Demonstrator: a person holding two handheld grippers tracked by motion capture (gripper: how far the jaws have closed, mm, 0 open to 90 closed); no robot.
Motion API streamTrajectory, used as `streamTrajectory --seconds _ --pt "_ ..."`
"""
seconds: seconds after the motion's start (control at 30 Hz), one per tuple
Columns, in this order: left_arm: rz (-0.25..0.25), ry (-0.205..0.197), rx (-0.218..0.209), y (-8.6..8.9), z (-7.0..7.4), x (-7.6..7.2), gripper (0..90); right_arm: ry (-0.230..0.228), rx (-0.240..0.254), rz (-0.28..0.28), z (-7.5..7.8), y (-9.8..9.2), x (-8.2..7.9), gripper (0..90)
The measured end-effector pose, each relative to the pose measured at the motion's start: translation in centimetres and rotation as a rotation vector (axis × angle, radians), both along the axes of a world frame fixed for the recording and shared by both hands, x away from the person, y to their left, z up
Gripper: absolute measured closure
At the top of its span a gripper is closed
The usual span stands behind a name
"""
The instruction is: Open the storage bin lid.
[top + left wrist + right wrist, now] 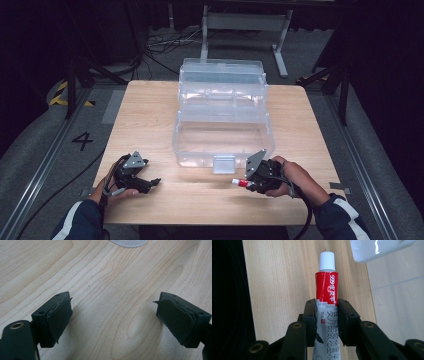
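Observation:
A red and grey tube of ointment (327, 297) with a white cap is clamped between the two black pads of my right gripper (326, 315), its cap pointing away from the jaws. In the high view that tube (240, 183) sticks out to the left of the right gripper (246, 184), just in front of the clear plastic box (222, 150). My left gripper (155, 182) rests at the table's front left. Its jaws (113, 315) stand wide apart over bare wood, with nothing between them.
The clear box stands open in the middle of the wooden table (150, 115), its lid tiers stepping back towards the far edge. A latch tab (223, 163) hangs at its front wall. A corner of the box (377, 248) lies close ahead of the tube.

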State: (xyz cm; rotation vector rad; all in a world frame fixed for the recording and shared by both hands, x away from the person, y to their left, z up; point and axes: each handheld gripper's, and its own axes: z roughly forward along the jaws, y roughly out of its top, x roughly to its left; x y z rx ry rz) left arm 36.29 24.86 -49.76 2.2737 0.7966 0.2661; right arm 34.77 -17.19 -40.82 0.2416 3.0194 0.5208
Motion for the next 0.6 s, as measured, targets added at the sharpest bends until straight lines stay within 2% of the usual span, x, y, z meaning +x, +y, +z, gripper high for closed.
streamTrajectory --seconds 0.6 --pt "0.0 0.0 -0.001 0.0 0.0 0.0 13.3 -0.035 0.001 0.015 2.3 -0.3 0.0 71.0"
